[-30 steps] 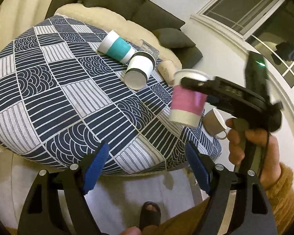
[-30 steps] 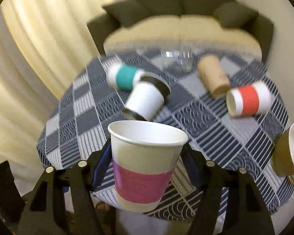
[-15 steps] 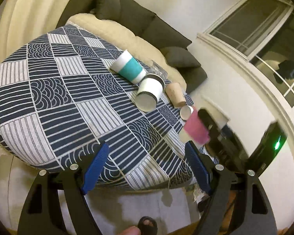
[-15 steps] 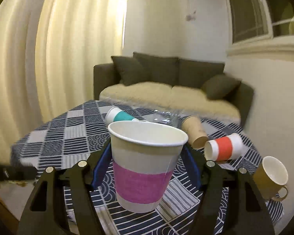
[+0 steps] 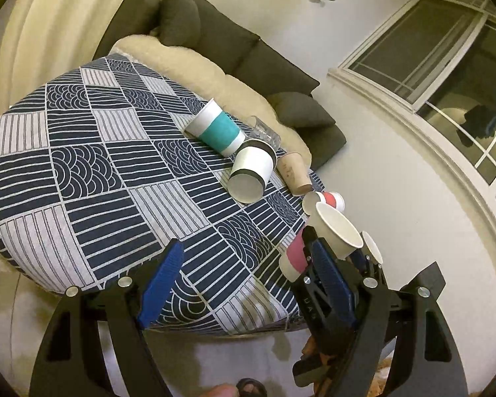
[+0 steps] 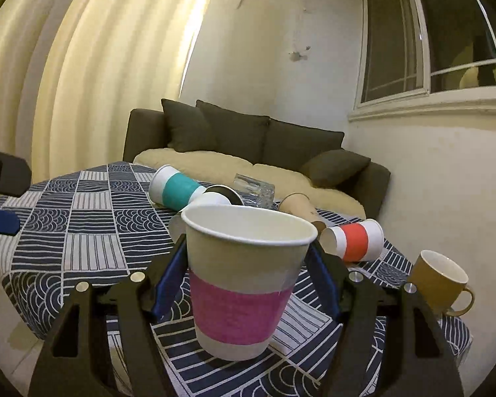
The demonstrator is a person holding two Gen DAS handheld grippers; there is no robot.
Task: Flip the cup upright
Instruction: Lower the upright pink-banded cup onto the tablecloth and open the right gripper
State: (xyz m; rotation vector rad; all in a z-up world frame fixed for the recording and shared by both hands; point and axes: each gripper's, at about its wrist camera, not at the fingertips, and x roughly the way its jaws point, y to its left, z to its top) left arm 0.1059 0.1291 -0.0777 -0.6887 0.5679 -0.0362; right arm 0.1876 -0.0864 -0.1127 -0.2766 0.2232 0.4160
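Observation:
My right gripper (image 6: 244, 264) is shut on a white paper cup with a pink band (image 6: 241, 284). The cup is upright, mouth up, just above the near edge of the patterned table (image 6: 82, 218). In the left wrist view the same pink-band cup (image 5: 327, 241) shows at the table's right edge, held between the right gripper's blue pads (image 5: 330, 274). My left gripper (image 5: 248, 281) is open and empty, low in front of the table's near edge.
Several cups lie on their sides at the table's far part: a teal-band cup (image 6: 175, 192), a black-rimmed white cup (image 5: 251, 172), a brown cup (image 5: 292, 173), a red-band cup (image 6: 353, 240), and a glass (image 6: 254, 192). A tan mug (image 6: 439, 281) stands at right. A sofa (image 6: 248, 145) is behind.
The right gripper has lowered the pink-band cup towards the table's near right edge, upright throughout. The left gripper has tilted up and pulled back; its view now takes in more of the room.

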